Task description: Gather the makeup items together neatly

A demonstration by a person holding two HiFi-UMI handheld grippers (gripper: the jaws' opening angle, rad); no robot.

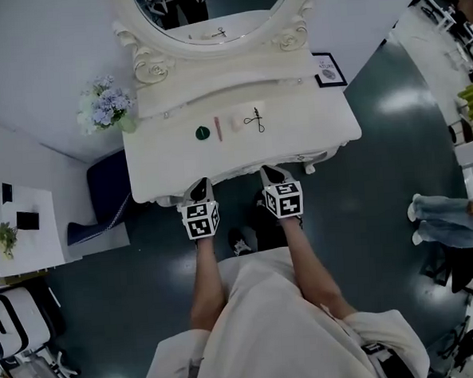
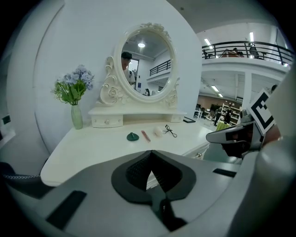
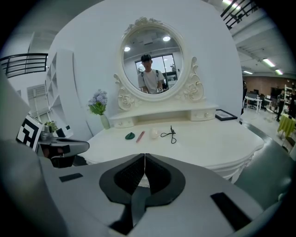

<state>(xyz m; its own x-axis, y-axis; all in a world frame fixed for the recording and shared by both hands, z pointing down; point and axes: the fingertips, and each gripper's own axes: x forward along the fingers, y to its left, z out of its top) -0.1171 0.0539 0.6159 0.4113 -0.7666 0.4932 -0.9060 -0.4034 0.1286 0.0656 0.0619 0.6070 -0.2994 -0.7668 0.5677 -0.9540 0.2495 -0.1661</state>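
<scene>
Both the left gripper [image 1: 200, 185] and right gripper [image 1: 270, 173], clenched on nothing, hover at the near edge of the dressing table [image 1: 321, 139].

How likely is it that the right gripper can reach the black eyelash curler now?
Probably yes. The right gripper hovers at the edge of the table, whose bare top lies between it and the eyelash curler. Its jaws are shut, so they must open first.

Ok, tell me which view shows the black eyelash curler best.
The right gripper view: the black eyelash curler lies largest there, unobstructed on the white dressing table, its loops distinct. The head view shows the curler smaller, from above; the left gripper view shows it small and foreshortened.
</scene>
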